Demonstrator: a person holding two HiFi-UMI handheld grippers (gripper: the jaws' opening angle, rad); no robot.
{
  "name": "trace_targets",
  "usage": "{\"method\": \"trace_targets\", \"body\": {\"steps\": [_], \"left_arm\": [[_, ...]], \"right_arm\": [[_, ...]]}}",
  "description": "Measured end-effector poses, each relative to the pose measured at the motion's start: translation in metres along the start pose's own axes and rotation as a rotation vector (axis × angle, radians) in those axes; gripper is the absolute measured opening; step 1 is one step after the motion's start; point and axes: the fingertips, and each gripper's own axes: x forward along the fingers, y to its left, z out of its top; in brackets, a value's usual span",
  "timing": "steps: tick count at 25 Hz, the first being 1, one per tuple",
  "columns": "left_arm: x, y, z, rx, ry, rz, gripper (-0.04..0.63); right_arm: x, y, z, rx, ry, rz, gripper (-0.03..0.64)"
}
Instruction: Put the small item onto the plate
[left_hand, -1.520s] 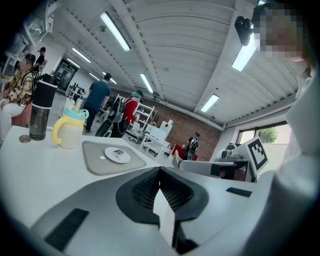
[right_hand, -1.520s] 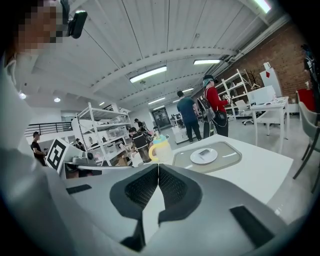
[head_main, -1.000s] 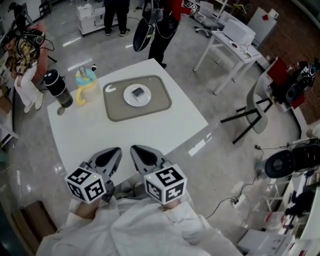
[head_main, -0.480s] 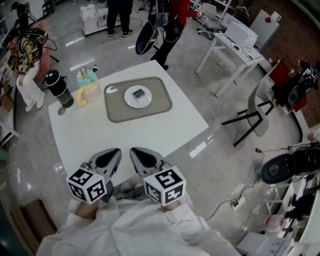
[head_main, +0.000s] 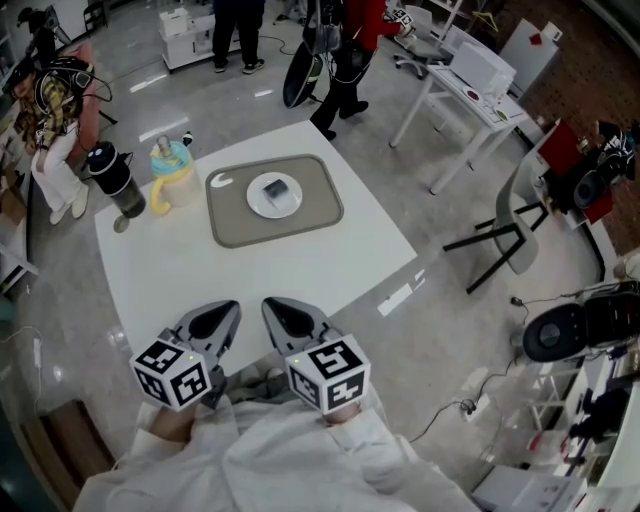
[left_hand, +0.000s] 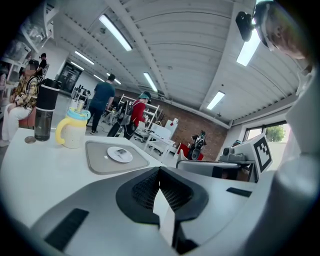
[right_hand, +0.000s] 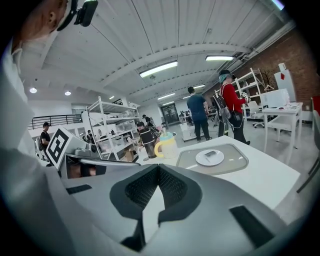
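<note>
Looking down from the head view, the left gripper (head_main: 222, 312) and right gripper (head_main: 274, 306) sit side by side at the white table's (head_main: 300, 265) near edge. They are well apart from the small dark item (head_main: 276, 186), which lies on the white plate (head_main: 257, 202) on the grey mat (head_main: 230, 225) toward the far side. Only each gripper's own view shows its jaws clenched together, nothing between them. Those low views also catch ceiling strip lights (right_hand: 157, 69), which the downward view misses.
</note>
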Motion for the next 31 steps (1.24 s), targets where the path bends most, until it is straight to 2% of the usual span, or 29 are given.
{"method": "trace_targets", "body": {"steps": [15, 31], "left_arm": [[0.010, -0.001, -0.002, -0.025, 0.026, -0.026, 0.011], [0.018, -0.002, -0.007, -0.013, 0.053, -0.040, 0.011]], "right_arm": [[0.002, -0.006, -0.001, -0.003, 0.014, -0.004, 0.015], [0.002, -0.013, -0.002, -0.006, 0.016, -0.023, 0.015]]}}
